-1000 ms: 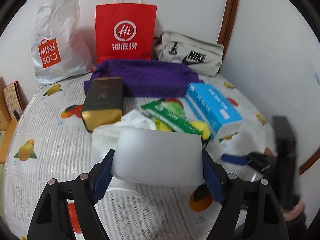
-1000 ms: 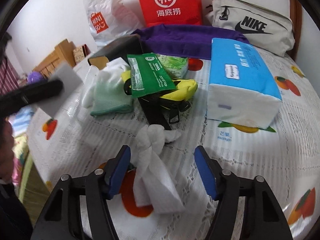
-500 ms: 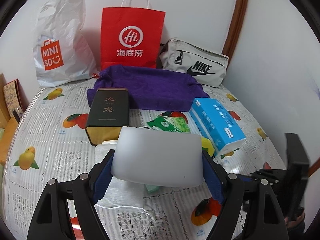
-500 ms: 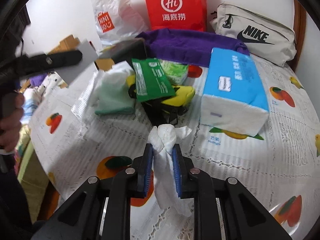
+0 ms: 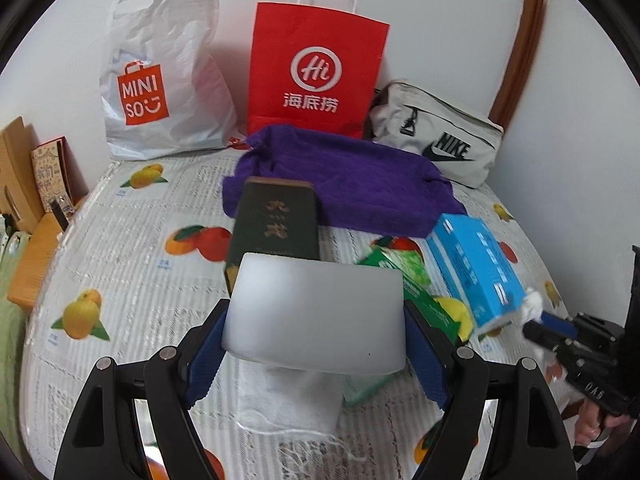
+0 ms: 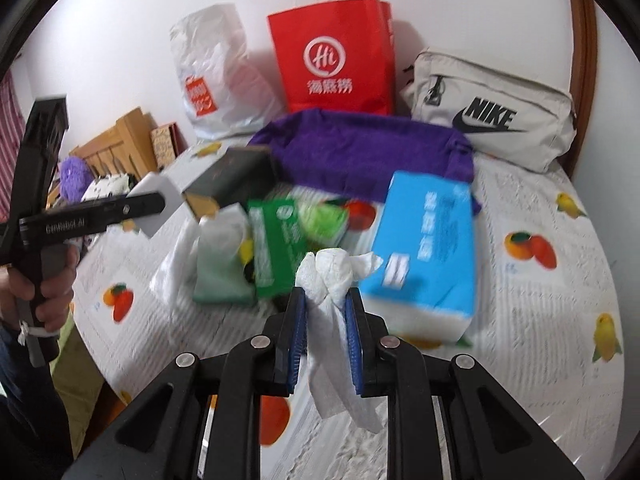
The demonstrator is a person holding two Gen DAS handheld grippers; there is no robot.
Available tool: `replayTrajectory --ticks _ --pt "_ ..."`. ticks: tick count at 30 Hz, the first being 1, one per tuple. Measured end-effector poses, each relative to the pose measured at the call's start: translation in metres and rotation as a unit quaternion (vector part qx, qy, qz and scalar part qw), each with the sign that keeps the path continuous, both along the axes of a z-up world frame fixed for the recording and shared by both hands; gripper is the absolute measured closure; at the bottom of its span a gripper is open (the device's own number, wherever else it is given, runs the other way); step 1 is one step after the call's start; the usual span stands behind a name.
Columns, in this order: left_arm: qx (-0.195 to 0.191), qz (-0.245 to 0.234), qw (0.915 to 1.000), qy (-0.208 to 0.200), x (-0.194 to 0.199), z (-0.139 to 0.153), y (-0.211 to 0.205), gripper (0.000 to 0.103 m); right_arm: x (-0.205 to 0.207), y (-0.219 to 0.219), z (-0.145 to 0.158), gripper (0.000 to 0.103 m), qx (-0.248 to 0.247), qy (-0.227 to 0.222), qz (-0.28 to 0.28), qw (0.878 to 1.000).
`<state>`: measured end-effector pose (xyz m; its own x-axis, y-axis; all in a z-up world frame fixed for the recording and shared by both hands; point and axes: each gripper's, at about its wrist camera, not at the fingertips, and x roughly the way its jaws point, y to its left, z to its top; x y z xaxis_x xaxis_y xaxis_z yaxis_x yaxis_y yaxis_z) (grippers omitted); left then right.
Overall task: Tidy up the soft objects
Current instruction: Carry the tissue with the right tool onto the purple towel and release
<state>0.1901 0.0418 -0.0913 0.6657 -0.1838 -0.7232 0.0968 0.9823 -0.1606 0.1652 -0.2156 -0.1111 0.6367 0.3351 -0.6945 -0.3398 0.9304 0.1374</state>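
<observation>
two grippers are recorded, each gripping an item. in the right wrist view, the right gripper (image 6: 325, 344) is seen at lower centre with its blue pads pressed nearly together on a white tissue wad (image 6: 334, 276). the knotted top of the wad stands above the pads, at the centre of the frame, and its tail hangs below them, clear of the fruit-print tablecloth (image 6: 540, 312). in the left wrist view the same wad (image 5: 531, 305) shows at the right edge, at the tip of that gripper (image 5: 538, 318).

the left gripper (image 5: 314, 338) is seen at lower centre of its own view, jaws spread wide and bearing on both short sides of a white translucent block (image 5: 314, 316), which fills the gap between the pads. in the right wrist view this block (image 6: 160, 204) appears at mid left, held off the table, with a hand (image 6: 44, 280) on the gripper handle.

on the table, a blue tissue box (image 6: 424, 252) is noted right of centre, a green packet (image 6: 276, 252) left of it, a dark tin (image 5: 276, 224) above the block, and a purple towel (image 5: 340, 184) behind. a red paper bag (image 5: 316, 76), a white plastic bag (image 5: 160, 88) and a grey pouch (image 5: 440, 140) are noted against the wall, across the upper frame.
</observation>
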Motion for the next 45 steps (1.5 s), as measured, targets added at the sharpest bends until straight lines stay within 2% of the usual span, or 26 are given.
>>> replayTrajectory --ticks 10,21,30,36,45 --pt "0.011 0.026 0.9996 0.008 0.050 0.018 0.013 0.023 0.069 -0.007 0.030 0.083 0.004 -0.014 -0.012 1.000" --pt "0.017 0.035 0.9989 0.026 0.116 0.015 0.019 0.023 0.164 -0.013 0.026 0.083 -0.012 0.000 -0.034 0.999" --pt "0.031 0.029 0.9984 0.038 0.161 0.003 0.015 0.022 0.247 -0.019 0.007 0.083 -0.028 0.022 -0.055 0.998" --pt "0.017 0.025 0.9981 0.053 0.183 -0.008 0.017 0.022 0.293 -0.018 -0.013 0.083 -0.040 0.050 -0.062 0.996" --pt "0.024 0.015 0.9977 0.062 0.203 -0.018 0.012 0.022 0.331 -0.010 -0.037 0.083 -0.056 0.091 -0.062 0.992"
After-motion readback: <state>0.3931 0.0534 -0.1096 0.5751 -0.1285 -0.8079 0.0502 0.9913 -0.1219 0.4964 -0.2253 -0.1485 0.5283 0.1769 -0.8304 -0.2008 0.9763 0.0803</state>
